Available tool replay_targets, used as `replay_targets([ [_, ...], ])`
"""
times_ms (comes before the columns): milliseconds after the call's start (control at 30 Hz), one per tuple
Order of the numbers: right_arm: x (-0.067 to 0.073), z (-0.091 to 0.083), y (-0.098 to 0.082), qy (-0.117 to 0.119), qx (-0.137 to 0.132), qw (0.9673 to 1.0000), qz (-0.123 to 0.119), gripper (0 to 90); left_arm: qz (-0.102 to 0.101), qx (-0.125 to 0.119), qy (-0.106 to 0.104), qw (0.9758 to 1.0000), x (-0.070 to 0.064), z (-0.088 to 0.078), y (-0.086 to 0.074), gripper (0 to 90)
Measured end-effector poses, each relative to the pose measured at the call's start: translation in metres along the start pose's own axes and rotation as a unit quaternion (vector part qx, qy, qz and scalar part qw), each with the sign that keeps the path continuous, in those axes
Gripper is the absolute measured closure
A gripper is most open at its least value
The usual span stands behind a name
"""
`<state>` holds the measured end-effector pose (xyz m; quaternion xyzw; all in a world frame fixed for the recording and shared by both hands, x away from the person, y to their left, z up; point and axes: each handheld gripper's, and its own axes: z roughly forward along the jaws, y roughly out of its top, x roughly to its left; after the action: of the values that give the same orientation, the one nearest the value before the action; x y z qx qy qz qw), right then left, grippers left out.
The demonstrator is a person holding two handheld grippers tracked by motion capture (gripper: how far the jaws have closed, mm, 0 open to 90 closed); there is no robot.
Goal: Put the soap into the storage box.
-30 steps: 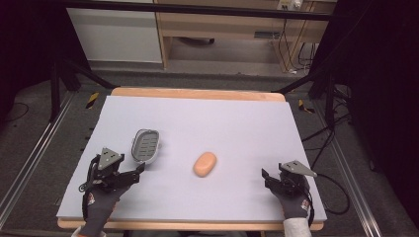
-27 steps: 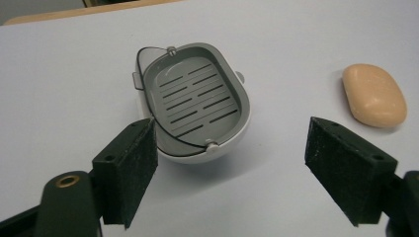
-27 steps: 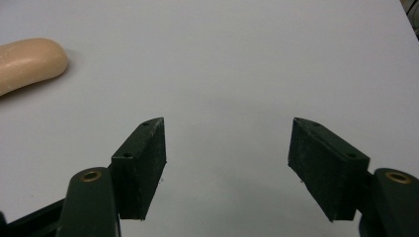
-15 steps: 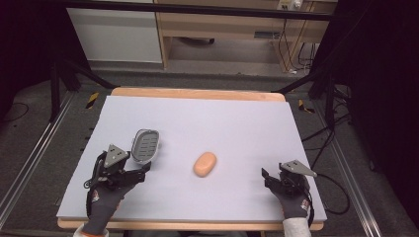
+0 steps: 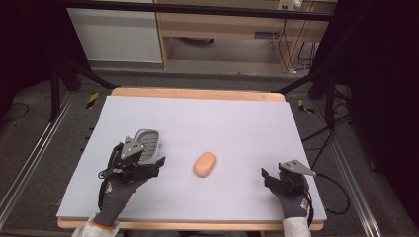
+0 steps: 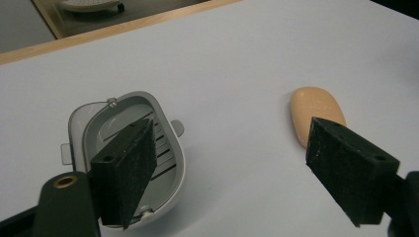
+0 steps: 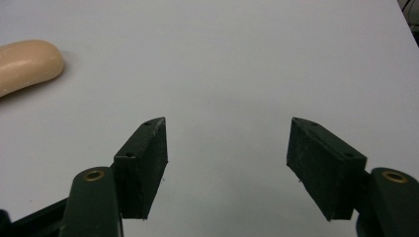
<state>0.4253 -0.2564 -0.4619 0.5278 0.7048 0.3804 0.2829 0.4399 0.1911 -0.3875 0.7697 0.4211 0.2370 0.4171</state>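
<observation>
A peach-coloured oval soap bar [image 5: 205, 164] lies near the middle of the pale table sheet [image 5: 222, 118]. Left of it sits a grey soap dish [image 5: 148, 140] with a slotted insert. My left gripper [image 5: 149, 156] is open at the dish's near edge. In the left gripper view [image 6: 230, 128] one jaw overlaps the soap dish [image 6: 126, 148] and the other stands near the soap bar [image 6: 316, 111], with bare sheet between them. My right gripper [image 5: 276, 176] rests open at the front right. In the right gripper view [image 7: 227, 123] its jaws frame bare sheet, with the soap bar [image 7: 27, 64] far left.
The sheet covers a wooden table whose edge [image 5: 197, 94] shows at the back. Beyond it stand a white cabinet [image 5: 116, 34] and a wooden shelf unit [image 5: 222, 24]. Cables [image 5: 321, 143] hang off the right side.
My left gripper has moved forward and to the right, up to the soap dish. The right gripper, the soap and the dish have stayed put.
</observation>
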Motion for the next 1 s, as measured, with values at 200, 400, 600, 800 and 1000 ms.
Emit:
replay_targets([
  [200,0.001,0.000,0.000,0.001,0.001,1.0000,-0.001,32.8,0.003,0.005,-0.004,1.0000,-0.006,0.010,0.007,19.2],
  [400,0.001,0.000,0.000,0.001,0.001,1.0000,-0.001,34.0,0.010,0.012,-0.010,0.9998,-0.012,0.021,0.014,19.8],
  [600,0.002,0.000,0.000,0.002,0.004,1.0000,-0.002,34.3,0.020,0.023,-0.011,0.9995,-0.017,0.031,0.018,19.8],
  [800,0.002,0.000,0.000,0.002,0.004,1.0000,-0.002,34.3,0.033,0.034,-0.014,0.9988,-0.024,0.039,0.022,19.8],
  [1000,0.003,0.001,0.000,0.001,0.005,1.0000,-0.005,34.8,0.042,0.042,-0.019,0.9981,-0.032,0.046,0.027,19.8],
])
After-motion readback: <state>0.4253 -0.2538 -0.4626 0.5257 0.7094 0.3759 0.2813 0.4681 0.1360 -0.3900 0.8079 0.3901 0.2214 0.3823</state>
